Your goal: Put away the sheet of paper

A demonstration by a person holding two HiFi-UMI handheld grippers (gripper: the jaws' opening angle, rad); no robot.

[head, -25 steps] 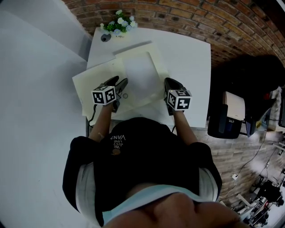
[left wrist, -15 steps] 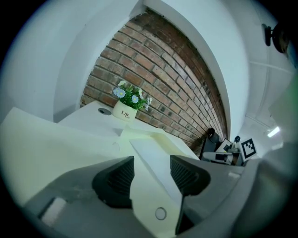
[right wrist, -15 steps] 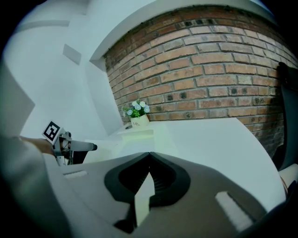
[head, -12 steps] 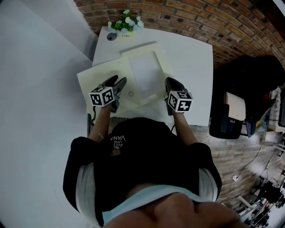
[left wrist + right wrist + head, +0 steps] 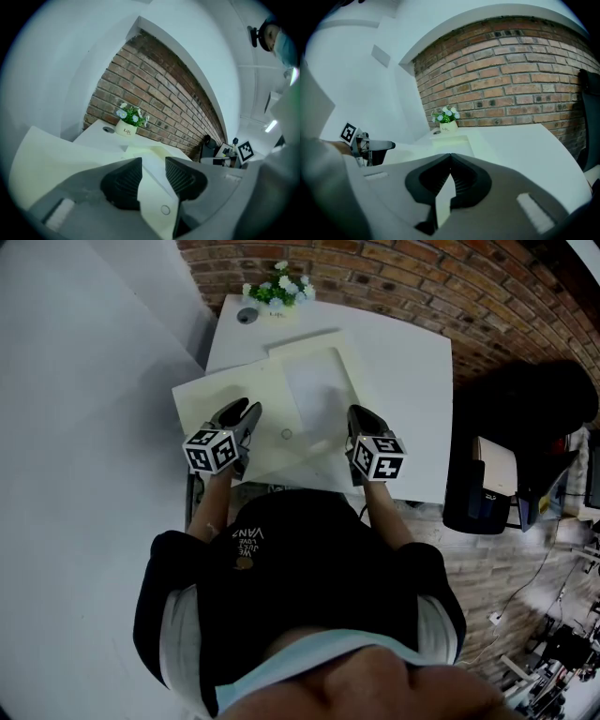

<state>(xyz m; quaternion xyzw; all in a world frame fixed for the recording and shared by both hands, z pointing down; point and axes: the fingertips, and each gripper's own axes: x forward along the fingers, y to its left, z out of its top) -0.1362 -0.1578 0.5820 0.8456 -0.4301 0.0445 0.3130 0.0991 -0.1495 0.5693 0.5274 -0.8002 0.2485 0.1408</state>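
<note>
Head view: sheet of paper (image 5: 317, 390) lies white on the opened cream folder (image 5: 220, 399) on the white table (image 5: 412, 371). It is on the person's side of the flower pot (image 5: 278, 293), apart from it. Its long axis runs from the person toward the pot, with the far end leaning a little off that line. Left gripper (image 5: 242, 416) sits over the part of the folder farthest from the pot, just beside the snap button (image 5: 286, 434). Right gripper (image 5: 360, 418) is at the folder's other side, about as far from the pot. Left gripper view: jaws part-open, having just been closing. The folder flap with the snap runs between them, and the pads are not yet pressing on it; the pot is ahead, beyond the flap. Right gripper view: jaws together on a thin pale edge. I judge this to be the folder's cover, not the sheet, though neither view settles it. Step in hand, as judged: getting both sides of the folder gripped so the sheet can be enclosed. The next move calls for the left jaws to finish closing on the flap. Both grippers would then bring the cover over evenly, without sliding the sheet out.
</note>
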